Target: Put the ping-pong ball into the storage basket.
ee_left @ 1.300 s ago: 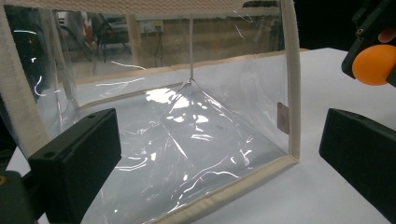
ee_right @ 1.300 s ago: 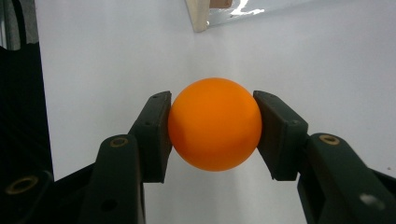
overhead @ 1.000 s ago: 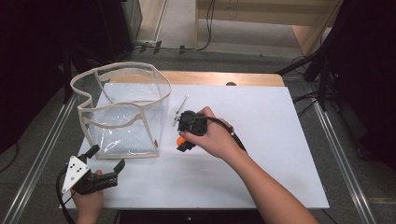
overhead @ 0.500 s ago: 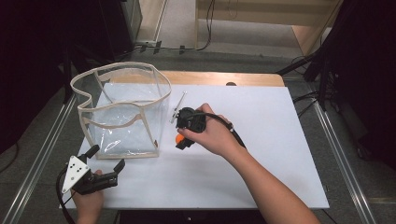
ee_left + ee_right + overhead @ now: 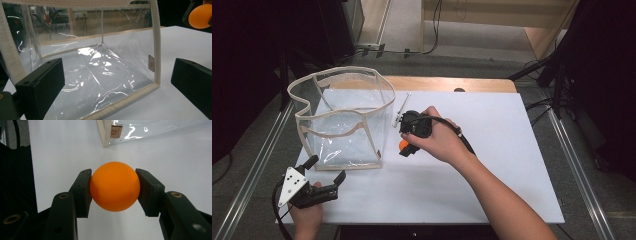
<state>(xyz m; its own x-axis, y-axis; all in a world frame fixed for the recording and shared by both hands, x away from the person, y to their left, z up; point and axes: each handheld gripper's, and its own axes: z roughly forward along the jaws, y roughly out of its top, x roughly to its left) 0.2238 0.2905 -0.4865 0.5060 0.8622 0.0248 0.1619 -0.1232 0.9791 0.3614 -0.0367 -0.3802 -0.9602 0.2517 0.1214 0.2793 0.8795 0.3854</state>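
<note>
A clear plastic bag (image 5: 344, 120) with beige trim stands open-topped on the white table (image 5: 492, 165) at the left. Just right of its near corner, my right gripper (image 5: 405, 146) is shut on an orange ball (image 5: 402, 144). In the right gripper view the ball (image 5: 114, 186) sits squarely between the two black pads (image 5: 82, 192), above the white surface. My left gripper (image 5: 328, 167) rests at the front left corner, open, with nothing between its fingers. In the left gripper view it (image 5: 117, 82) faces the bag's near wall (image 5: 100, 65), and the ball (image 5: 201, 16) shows at the top right.
A thin white stick (image 5: 402, 107) lies beside the bag's right side. The wooden table edge (image 5: 452, 82) runs along the back. Metal rails (image 5: 572, 160) flank the table. The white surface stretches to the right of my right forearm.
The right gripper with the ball has shifted slightly away from the person. The left gripper has kept still.
</note>
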